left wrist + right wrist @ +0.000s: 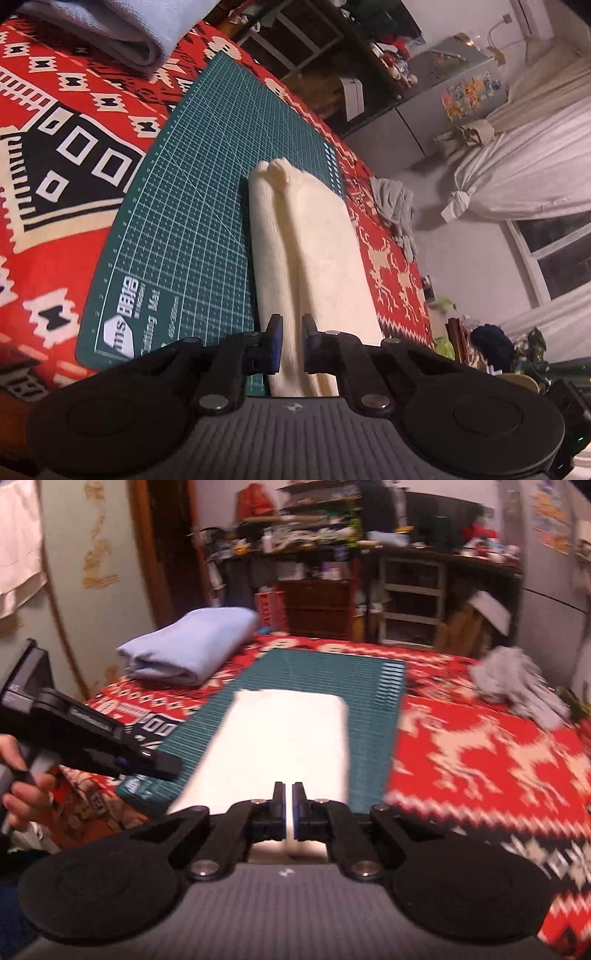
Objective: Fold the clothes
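Observation:
A cream knit cloth (314,251), folded into a long narrow strip, lies on the green cutting mat (192,229). My left gripper (291,332) sits over the cloth's near end with its jaws close together and a ridge of cloth pinched between the pads. The blurred right wrist view shows the same cloth (284,738) running away from me. My right gripper (289,805) is at the cloth's near edge, shut to a thin slit with white cloth showing in it. The left gripper (162,764), held by a hand (26,797), sits at the cloth's left side.
The mat lies on a red patterned blanket (480,760). A folded blue garment (192,646) rests at the back left and a crumpled grey one (517,686) at the right. Cluttered shelves and a desk (369,572) stand beyond the bed.

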A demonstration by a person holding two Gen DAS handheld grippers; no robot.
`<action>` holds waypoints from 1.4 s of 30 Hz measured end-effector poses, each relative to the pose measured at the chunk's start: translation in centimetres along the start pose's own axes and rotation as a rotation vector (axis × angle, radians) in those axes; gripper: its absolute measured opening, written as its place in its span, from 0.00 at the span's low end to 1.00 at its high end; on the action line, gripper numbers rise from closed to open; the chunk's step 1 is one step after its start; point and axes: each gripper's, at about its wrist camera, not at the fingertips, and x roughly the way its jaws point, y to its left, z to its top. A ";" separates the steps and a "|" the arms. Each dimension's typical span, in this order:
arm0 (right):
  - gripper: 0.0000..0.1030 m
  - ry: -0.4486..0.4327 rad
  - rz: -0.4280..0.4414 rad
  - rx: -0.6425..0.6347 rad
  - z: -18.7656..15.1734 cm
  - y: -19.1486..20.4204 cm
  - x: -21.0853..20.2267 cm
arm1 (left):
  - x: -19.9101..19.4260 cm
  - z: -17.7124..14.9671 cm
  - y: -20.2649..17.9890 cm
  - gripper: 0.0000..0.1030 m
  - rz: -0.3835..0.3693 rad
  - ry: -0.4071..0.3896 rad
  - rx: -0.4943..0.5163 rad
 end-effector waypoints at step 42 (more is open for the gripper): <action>0.08 0.096 0.078 -0.122 2.6 4.6 7.8 | -1.1 -0.7 1.9 0.03 -0.053 0.072 -0.034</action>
